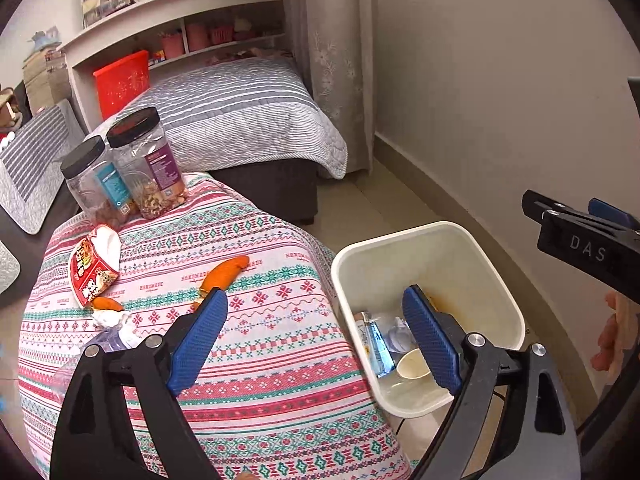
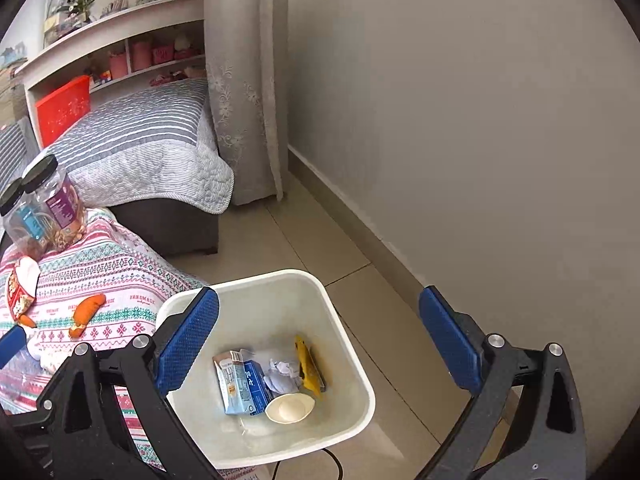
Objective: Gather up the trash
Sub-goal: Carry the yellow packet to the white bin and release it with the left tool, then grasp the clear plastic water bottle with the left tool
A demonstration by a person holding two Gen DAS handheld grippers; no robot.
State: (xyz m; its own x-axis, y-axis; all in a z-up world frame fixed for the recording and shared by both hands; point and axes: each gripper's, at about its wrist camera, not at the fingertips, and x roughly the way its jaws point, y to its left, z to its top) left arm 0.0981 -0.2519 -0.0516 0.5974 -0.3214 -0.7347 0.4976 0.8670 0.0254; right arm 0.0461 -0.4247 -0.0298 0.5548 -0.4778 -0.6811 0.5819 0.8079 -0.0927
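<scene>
A white trash bin [image 2: 344, 312] stands on the floor beside a table with a patterned cloth [image 1: 260, 248]. In the bin lie a blue carton [image 2: 240, 384], a crumpled tissue [image 2: 282, 372], a yellow wrapper [image 2: 306, 364] and a paper cup [image 2: 290, 408]. On the cloth lie orange peels [image 1: 226, 274], a red snack bag [image 1: 94, 268] and a crushed clear bottle [image 1: 112, 338]. My left gripper [image 1: 316, 336] is open and empty above the table's edge and the bin [image 1: 480, 264]. My right gripper [image 2: 320, 344] is open and empty over the bin.
Two black-lidded jars [image 1: 124, 168] of nuts stand at the table's far end. A bed with a grey striped quilt [image 1: 240, 112] and shelves lie behind. A curtain [image 2: 240, 80] and a wall [image 2: 480, 120] are to the right, with tiled floor between.
</scene>
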